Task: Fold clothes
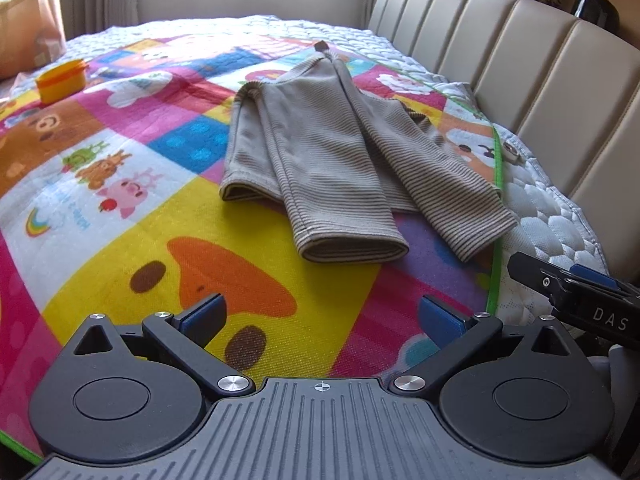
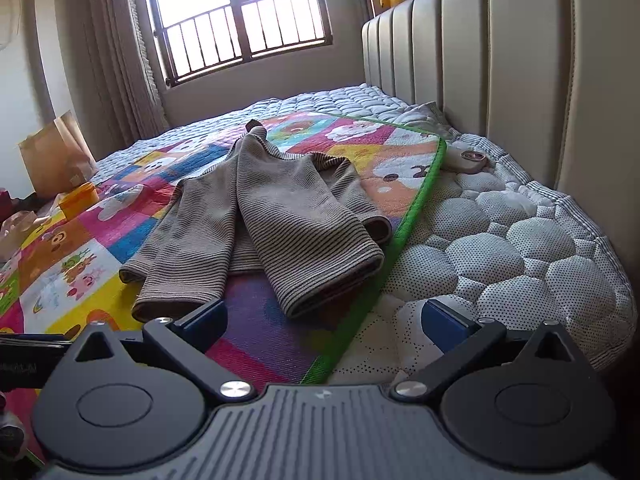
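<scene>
Daylight from a barred window [image 2: 240, 20] falls on a bed with a quilted mattress [image 2: 520, 248] and a colourful cartoon play mat [image 1: 120, 208] spread over it; a padded headboard [image 1: 540, 60] runs along the right side.

Your left gripper [image 1: 322, 312] is spread wide and holds nothing. Your right gripper [image 2: 324, 314] is also released and empty. Both hover low over the near part of the bed.

The striped grey-brown garment [image 1: 320, 140] lies on the mat straight ahead of your left gripper, and ahead and slightly to the left of your right gripper. Two long tube-shaped parts with hemmed ends point toward you, one crossing over the other, and the far end narrows to a small tab. It is partly gathered and not a neat flat packet, so this could be a garment waiting to be folded or one in the middle of folding.

It looks like a thin ribbed knit: light, soft, and limp, so I think it will sag and stretch when you lift it. The hemmed cuffs nearest your grippers are thicker and should give a firmer hold than the middle cloth.

Some things are hard to tell. I cannot say if it is trousers or a long-sleeved top, because the far part is bunched and foreshortened. A small round object [image 2: 472, 156] beyond the mat edge is too small to name, and an orange container [image 1: 62, 80] sits far to the left.
</scene>
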